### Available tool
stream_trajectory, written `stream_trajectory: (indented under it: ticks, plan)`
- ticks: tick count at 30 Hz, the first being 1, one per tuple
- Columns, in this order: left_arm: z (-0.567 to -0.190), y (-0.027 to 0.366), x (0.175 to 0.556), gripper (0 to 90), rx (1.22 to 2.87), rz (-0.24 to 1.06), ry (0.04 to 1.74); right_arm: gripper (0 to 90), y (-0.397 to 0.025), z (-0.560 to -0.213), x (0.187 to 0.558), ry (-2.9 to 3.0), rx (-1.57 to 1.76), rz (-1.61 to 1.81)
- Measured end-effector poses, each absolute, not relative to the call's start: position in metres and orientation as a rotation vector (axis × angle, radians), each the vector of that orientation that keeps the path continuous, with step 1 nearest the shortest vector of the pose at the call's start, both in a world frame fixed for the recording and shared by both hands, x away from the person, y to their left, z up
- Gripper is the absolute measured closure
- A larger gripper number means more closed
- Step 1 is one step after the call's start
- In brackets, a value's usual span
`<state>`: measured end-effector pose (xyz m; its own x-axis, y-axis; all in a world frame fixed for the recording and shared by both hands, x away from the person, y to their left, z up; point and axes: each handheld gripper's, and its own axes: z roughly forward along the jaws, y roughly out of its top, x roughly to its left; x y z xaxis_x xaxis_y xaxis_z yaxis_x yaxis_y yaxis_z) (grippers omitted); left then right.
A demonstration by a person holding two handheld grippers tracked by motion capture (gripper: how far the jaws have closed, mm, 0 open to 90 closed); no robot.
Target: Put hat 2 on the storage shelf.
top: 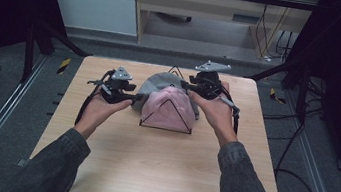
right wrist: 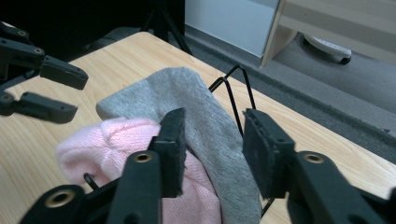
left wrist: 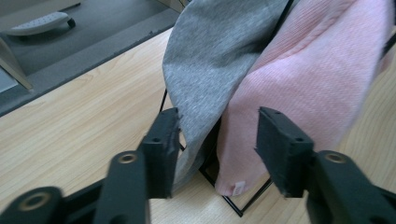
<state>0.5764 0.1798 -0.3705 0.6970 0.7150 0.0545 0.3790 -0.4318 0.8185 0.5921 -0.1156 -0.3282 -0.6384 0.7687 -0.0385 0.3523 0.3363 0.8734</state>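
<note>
Both grippers — left gripper (top: 133, 98), right gripper (top: 186, 85) — flank the grey hat (top: 160, 82), jaws apart; next, close on its edges to lift it off the rack (top: 174, 71).

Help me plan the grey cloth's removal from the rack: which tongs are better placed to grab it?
Probably the right tongs: their open jaws already straddle the grey cloth. The left tongs face the seam between it and the pink cloth.

Bare table (top: 158, 165) fills the lower half of the high view, open for either hand. At centre, the wire rack (top: 167, 121) draped with the pink cloth (top: 170, 108) and grey cloth (top: 158, 81) blocks passage, flanked closely by the left gripper (top: 130, 96) and right gripper (top: 191, 86).
</note>
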Motion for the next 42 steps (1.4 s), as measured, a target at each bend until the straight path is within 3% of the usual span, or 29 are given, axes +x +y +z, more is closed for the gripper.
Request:
stream_trajectory:
  ticks: [4,5,12,28,42]
  plan:
    - [-0.364,0.178,0.568,29.5,2.041,0.489,0.845,47.2,-0.114,-0.323,0.585,2.134,0.973,1.250]
    - [-0.360,0.176,0.563,22.1,2.035,0.486,0.836,40.7,-0.113,-0.319,0.580,2.119,0.974,1.256]
    - [-0.351,0.170,0.552,12.7,2.037,0.452,0.800,29.3,-0.109,-0.307,0.571,2.087,0.979,1.278]
    - [-0.350,0.169,0.523,6.3,2.102,0.438,0.762,14.7,-0.111,-0.301,0.548,2.029,0.957,1.310]
    - [-0.371,0.193,0.500,3.5,2.160,0.390,0.748,6.3,-0.151,-0.316,0.520,2.055,0.982,1.235]
